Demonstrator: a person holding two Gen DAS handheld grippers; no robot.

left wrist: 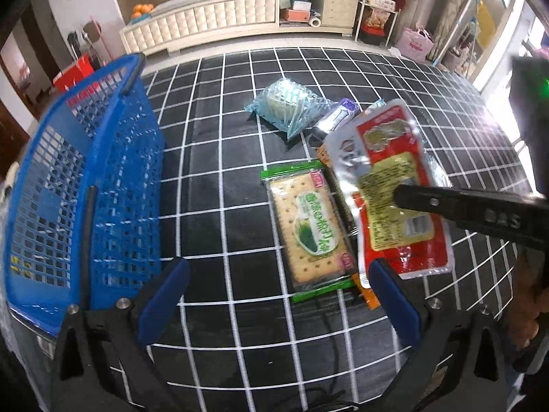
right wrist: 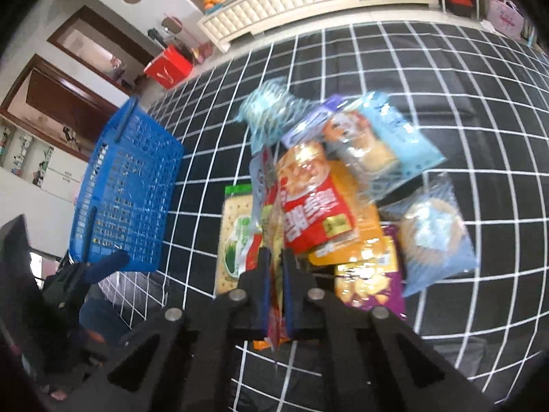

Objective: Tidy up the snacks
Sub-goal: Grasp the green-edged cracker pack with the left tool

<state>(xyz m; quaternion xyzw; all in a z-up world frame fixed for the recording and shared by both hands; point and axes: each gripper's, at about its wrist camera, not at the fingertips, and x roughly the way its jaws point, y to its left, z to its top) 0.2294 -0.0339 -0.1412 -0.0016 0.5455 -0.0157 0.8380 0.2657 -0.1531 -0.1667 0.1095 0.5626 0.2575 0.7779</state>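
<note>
- The counter (left wrist: 240,206), covered in a black cloth with a white grid, fills both views; a cream cabinet (left wrist: 219,20) stands beyond its far edge.
- A blue mesh basket (left wrist: 85,178) sits at the counter's left edge, well apart from the snacks, its black handles folded down.
- The left tool (left wrist: 278,281) hangs above the near edge with its blue-padded fingers spread wide and nothing between them.
- The right tool (right wrist: 274,267) has its jaws pressed together on a red and silver packet (left wrist: 394,185); in the left wrist view the packet is lifted at a tilt above the pile, one black finger lying across it.
- A green-edged cracker packet (left wrist: 308,226) lies flat near the middle of the counter, just left of the lifted packet.
- A red and orange bag (right wrist: 308,202) lies on the heap in the right wrist view, over an orange pack (right wrist: 360,240) and next to a purple pack (right wrist: 370,281).
- A pale blue bread bag (right wrist: 381,147) rests at the far side of the heap; a round pastry in a clear blue wrapper (right wrist: 435,230) lies toward the right edge.
- A netted blue wrapper (left wrist: 288,103) lies farthest out, touching a small purple bar (left wrist: 336,116).
</note>
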